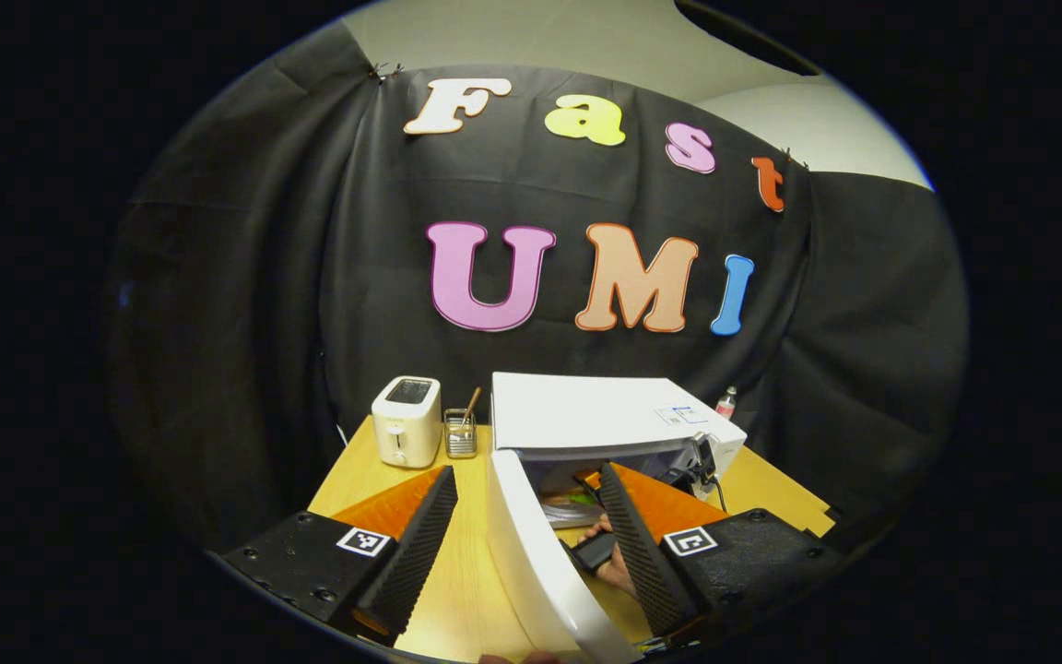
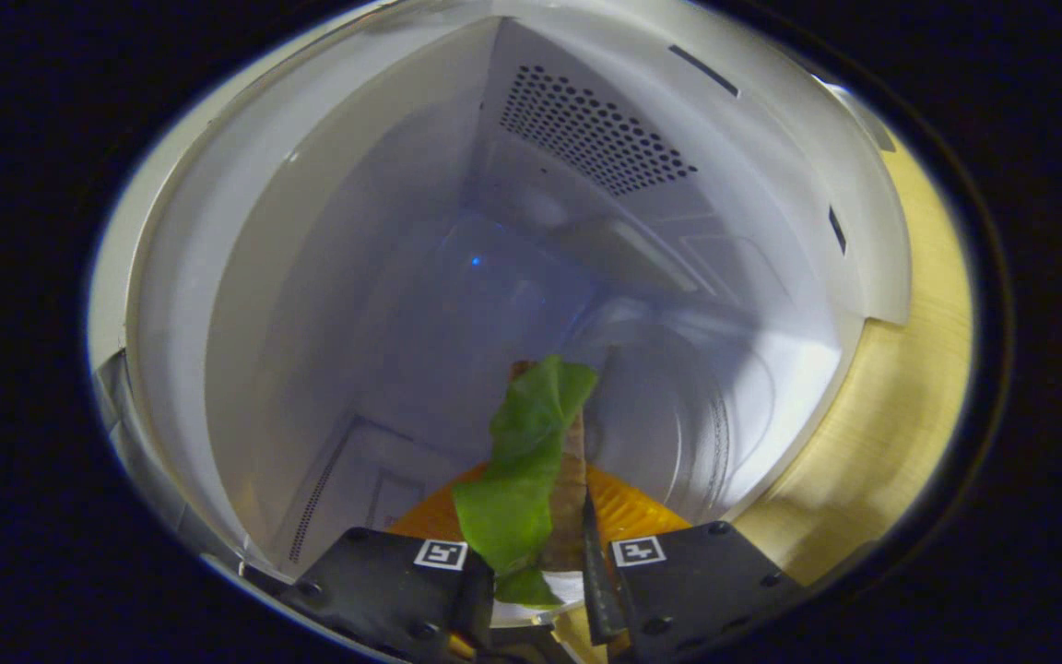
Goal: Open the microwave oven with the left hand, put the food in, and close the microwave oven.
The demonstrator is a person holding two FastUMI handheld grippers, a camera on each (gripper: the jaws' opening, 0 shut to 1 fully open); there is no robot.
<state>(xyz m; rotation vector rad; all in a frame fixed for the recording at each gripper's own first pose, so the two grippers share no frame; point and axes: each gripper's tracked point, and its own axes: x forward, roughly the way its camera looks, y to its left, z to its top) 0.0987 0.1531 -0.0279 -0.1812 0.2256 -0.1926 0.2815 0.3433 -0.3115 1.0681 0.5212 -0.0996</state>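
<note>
We judge the food (image 2: 531, 461), a soft stack with a limp green lettuce leaf over a brown layer, to be light, floppy and easily squashed, best held across its flat sides near the lower end, which is where our right gripper (image 2: 538, 567) has it: jaws nearly closed, pinching it from both sides inside the cavity of the white box-shaped microwave oven (image 2: 642, 231), over the round glass turntable (image 2: 678, 406). Our left gripper (image 1: 531, 544) sits with jaws wide apart straddling the white microwave door (image 1: 531, 563), swung open toward us above the pale wooden desk (image 1: 466, 572); whether either finger touches it, we cannot tell.
</note>
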